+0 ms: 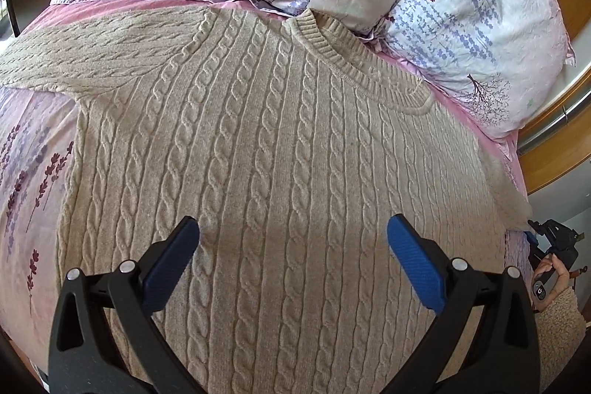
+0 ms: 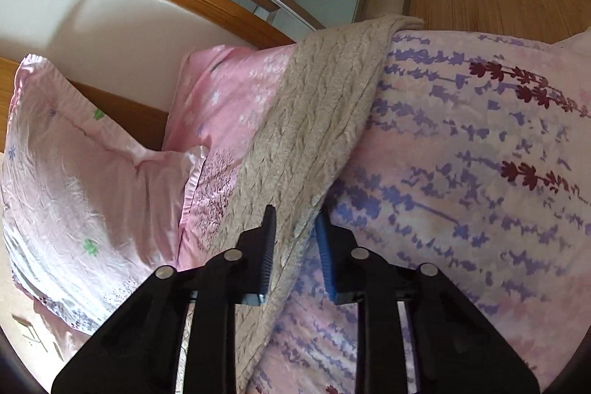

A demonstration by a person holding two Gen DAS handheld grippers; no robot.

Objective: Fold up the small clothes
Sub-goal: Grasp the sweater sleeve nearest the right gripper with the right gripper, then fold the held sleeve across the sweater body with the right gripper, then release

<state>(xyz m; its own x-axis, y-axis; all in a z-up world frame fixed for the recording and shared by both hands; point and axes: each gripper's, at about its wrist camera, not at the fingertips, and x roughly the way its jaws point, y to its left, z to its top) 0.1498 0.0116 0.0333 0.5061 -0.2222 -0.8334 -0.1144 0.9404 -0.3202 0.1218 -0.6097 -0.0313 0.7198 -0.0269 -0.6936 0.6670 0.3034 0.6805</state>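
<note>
Sweater (image 1: 280, 150) lies flat on the bed (image 1: 33, 150); right gripper (image 2: 295, 246) pinches its sleeve (image 2: 317, 120) for folding inward, left gripper (image 1: 293, 246) hovers wide apart.

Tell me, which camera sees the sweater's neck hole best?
The left wrist view: the ribbed collar shows whole atop the spread sweater, below the pillows. The right wrist view shows only a sleeve pinched in the right gripper, no collar.
</note>
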